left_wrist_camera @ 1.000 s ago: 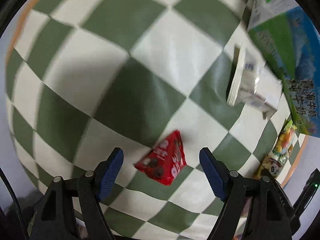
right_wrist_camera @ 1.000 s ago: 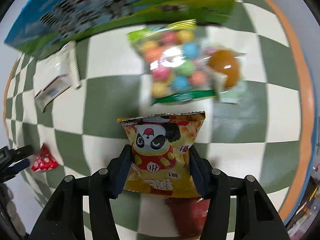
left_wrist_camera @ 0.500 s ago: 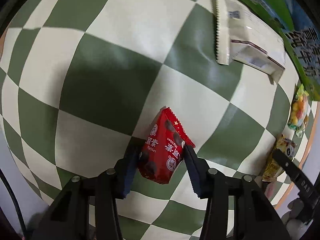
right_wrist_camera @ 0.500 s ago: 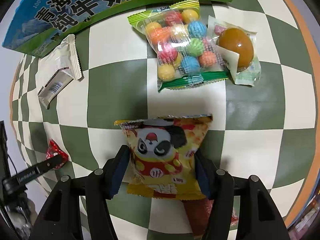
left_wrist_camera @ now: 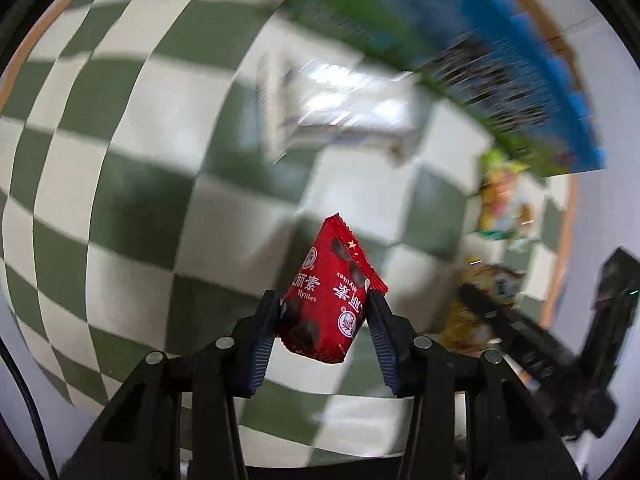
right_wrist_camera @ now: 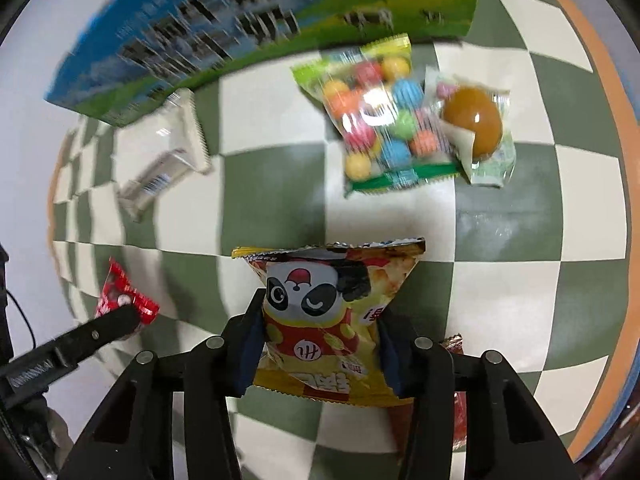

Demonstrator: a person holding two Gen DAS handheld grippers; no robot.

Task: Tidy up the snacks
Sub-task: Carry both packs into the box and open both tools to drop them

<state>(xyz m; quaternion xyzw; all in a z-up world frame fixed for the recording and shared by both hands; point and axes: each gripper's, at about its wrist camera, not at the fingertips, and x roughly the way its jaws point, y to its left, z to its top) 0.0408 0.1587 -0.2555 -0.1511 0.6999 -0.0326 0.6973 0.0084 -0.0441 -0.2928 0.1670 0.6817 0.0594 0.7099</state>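
Observation:
My left gripper (left_wrist_camera: 324, 300) is shut on a small red snack packet (left_wrist_camera: 330, 292) and holds it clear of the green-and-white checked cloth (left_wrist_camera: 140, 200); the view is blurred by motion. In the right wrist view the same red packet (right_wrist_camera: 116, 292) shows at the lower left, with the left gripper's finger (right_wrist_camera: 100, 332) on it. My right gripper (right_wrist_camera: 320, 320) has a yellow panda snack bag (right_wrist_camera: 320, 300) pinched at the waist between its pads, and its jaws are closing.
A blue-and-green milk carton box (right_wrist_camera: 240, 20) lies along the far side. Before it lie a white packet (right_wrist_camera: 168, 156), a bag of coloured candy balls (right_wrist_camera: 380, 120) and a packed brown egg (right_wrist_camera: 474, 120). A red wrapper (right_wrist_camera: 456, 360) lies under the right fingers. The table's orange edge (right_wrist_camera: 624, 160) runs along the right.
The left jaws closed on the red packet, lifted it off the cloth and carried it toward the other snacks. The right jaws widened a little, then narrowed on the panda bag.

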